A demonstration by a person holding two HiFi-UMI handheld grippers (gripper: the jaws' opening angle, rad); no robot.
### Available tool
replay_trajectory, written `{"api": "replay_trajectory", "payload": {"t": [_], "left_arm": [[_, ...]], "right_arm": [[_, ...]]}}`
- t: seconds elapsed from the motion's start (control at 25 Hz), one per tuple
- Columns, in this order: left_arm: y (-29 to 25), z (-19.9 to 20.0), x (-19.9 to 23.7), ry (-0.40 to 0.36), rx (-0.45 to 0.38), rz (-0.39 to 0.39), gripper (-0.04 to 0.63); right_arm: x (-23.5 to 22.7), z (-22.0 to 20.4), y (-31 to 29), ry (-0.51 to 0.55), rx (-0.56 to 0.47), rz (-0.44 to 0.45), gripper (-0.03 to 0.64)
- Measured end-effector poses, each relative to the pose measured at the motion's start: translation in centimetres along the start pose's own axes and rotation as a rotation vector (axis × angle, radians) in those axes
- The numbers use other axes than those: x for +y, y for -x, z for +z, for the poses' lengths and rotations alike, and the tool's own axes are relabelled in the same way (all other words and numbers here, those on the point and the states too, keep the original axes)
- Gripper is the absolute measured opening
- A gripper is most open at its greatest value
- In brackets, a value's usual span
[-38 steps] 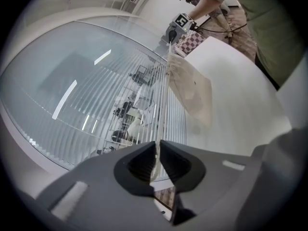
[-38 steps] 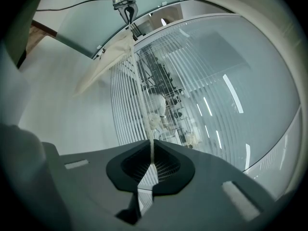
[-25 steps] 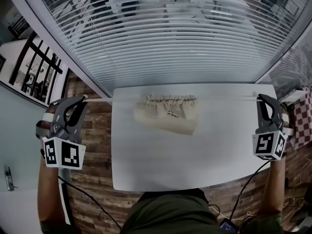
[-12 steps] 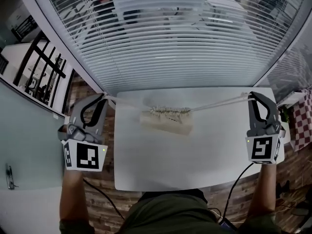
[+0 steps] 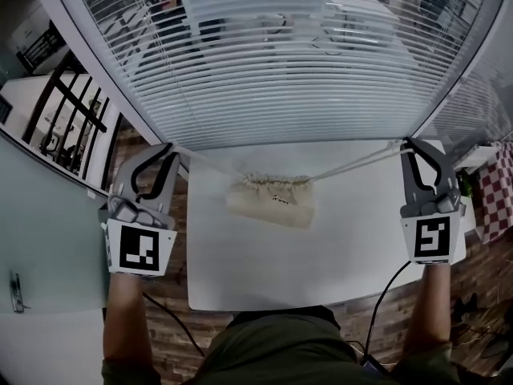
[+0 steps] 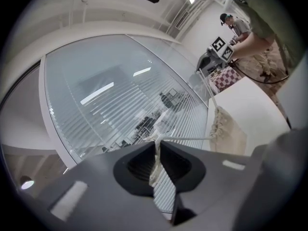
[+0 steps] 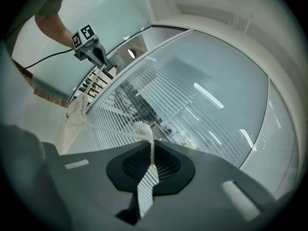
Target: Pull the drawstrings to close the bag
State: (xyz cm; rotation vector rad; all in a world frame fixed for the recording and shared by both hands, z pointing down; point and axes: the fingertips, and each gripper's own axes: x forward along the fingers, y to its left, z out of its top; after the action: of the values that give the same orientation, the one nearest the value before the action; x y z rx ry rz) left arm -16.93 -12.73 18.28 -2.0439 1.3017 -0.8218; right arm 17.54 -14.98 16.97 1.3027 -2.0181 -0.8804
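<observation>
Both grippers are sitting closer in toward the bag (image 5: 271,205) than a second ago, and the cords are now slanting instead of running level. The bag's gathered mouth is looking a little narrower.

Left gripper (image 5: 169,150) is hovering just off the surface's far left corner. Its jaws are clamping together on the left drawstring (image 5: 210,165), and the left gripper view shows the cord pinched between the pads and leading off toward the bag.

Right gripper (image 5: 407,143) is hovering at the far right corner, jaws pressing together on the right drawstring (image 5: 353,164). Both cords are stretching taut from the bag's mouth out to the jaws.

The bag, cream cloth, is lying on the white table (image 5: 264,275) near the far edge, roughly midway between the left and right edges. Its ruffled mouth is facing the far edge.

Room: slatted blinds (image 5: 264,79) are covering a curved glass wall just beyond the far edge. Wood-plank floor (image 5: 160,351) is showing past the left and near edges. A red-checked cloth (image 5: 490,207) is peeking in beyond the right edge.
</observation>
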Motion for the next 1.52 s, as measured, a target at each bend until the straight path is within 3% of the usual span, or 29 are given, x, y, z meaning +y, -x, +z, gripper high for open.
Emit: {"api": "replay_trajectory", "payload": {"t": [0.28, 0.88, 1.16, 1.52], "left_arm": [[0.1, 1.7, 0.5, 0.022, -0.035, 0.028, 0.035], [-1.0, 3.1, -0.6, 0.028, -0.056, 0.005, 0.035], [-1.1, 2.4, -0.8, 0.087, -0.042, 0.010, 0.037], [-1.5, 2.7, -0.9, 0.049, -0.049, 0.000, 0.037]], "right_arm": [[0.1, 2.5, 0.3, -0.013, -0.049, -0.011, 0.009], [1.2, 3.7, -0.1, -0.014, -0.049, 0.011, 0.009], [1.5, 3.5, -0.4, -0.010, -0.044, 0.013, 0.009], [1.7, 3.3, -0.9, -0.006, -0.041, 0.020, 0.009]]}}
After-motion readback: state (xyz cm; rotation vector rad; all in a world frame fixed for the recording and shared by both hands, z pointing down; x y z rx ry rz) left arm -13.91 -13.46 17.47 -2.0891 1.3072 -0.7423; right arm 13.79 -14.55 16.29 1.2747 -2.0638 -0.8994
